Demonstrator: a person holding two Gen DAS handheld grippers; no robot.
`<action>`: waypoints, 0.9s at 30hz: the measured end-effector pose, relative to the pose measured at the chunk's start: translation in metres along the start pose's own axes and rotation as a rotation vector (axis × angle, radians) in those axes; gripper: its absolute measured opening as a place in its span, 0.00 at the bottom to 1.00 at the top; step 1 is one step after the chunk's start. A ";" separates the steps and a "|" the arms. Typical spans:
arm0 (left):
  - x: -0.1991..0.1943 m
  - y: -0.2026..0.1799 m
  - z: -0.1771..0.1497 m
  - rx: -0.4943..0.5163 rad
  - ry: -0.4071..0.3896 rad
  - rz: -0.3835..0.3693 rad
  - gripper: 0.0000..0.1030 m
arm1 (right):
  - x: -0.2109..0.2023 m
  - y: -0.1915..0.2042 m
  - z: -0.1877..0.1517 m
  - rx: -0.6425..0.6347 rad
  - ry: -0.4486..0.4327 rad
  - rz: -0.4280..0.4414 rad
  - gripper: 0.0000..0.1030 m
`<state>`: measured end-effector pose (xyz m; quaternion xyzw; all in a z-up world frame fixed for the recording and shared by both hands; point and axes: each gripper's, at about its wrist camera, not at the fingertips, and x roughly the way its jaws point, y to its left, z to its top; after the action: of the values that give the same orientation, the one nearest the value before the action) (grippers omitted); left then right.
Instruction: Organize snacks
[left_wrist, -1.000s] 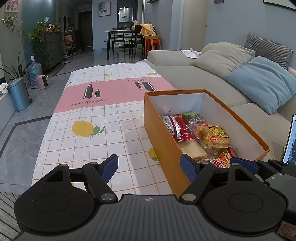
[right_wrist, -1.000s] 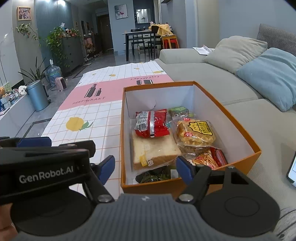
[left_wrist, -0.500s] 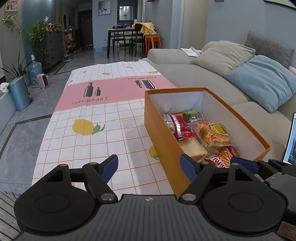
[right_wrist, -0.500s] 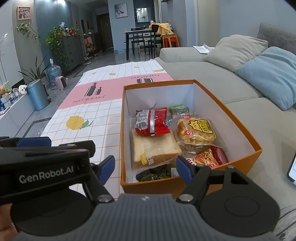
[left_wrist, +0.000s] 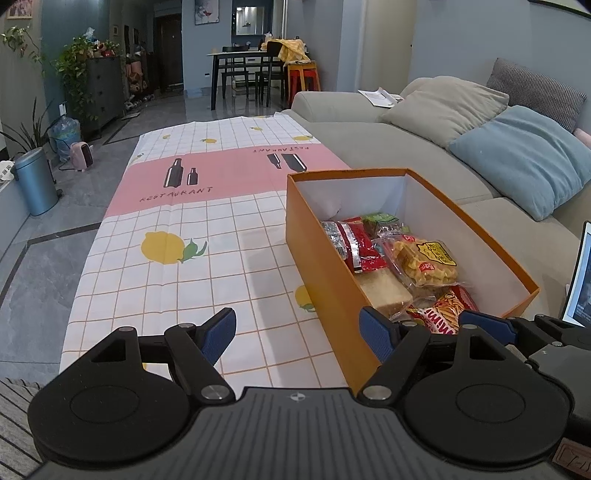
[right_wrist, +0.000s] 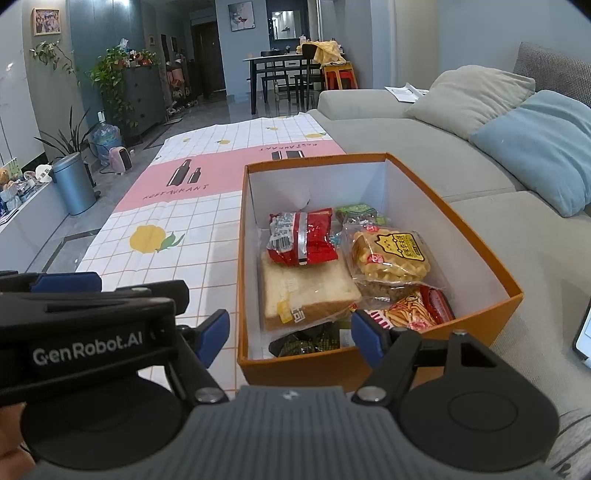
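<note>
**Nothing's budged, snacks all sitting in the box**

Compared with a second back, basically nothing has moved: both grippers hang in the same spots and the box contents look identical.

Biggest thing around is the grey sofa (right_wrist: 424, 147), running along the right side beyond both grippers, with a blue cushion (right_wrist: 535, 147) on it. Ahead of the grippers stretches the checked tablecloth (left_wrist: 192, 236) with its pink band and lemon prints. The orange box (right_wrist: 369, 365) sits on the cloth's right edge, just ahead of the right gripper (right_wrist: 290, 338) and ahead-right of the left gripper (left_wrist: 299, 334).

The right wrist view looks straight down into the box: a bread slice pack (right_wrist: 306, 291) nearest, a red packet (right_wrist: 303, 240) lying on its far end, a waffle pack (right_wrist: 391, 258) to the right, a fries-print bag (right_wrist: 413, 314) closer in, a dark wrapper (right_wrist: 306, 341) against the near wall, and a green packet (right_wrist: 358, 212) at the back. From the left wrist view the box's orange side wall hides the dark wrapper and most of the bread.

Both grippers are spread wide with nothing between the blue pads. The left gripper's body blocks the lower left of the right wrist view. A screen edge (left_wrist: 580, 280) peeks in far right.
</note>
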<state>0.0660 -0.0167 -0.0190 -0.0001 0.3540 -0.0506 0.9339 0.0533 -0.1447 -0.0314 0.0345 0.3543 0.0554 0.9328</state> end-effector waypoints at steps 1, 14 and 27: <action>0.000 0.000 0.001 -0.001 0.000 -0.001 0.87 | 0.000 0.000 0.000 0.001 0.000 0.001 0.69; -0.001 0.000 0.001 0.000 0.001 0.001 0.87 | 0.000 0.000 0.000 0.000 0.000 0.000 0.69; -0.001 0.001 0.001 -0.001 0.002 0.001 0.87 | 0.000 -0.001 0.000 -0.001 0.001 -0.001 0.69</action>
<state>0.0661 -0.0157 -0.0174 -0.0001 0.3551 -0.0500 0.9335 0.0535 -0.1453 -0.0313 0.0337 0.3546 0.0551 0.9328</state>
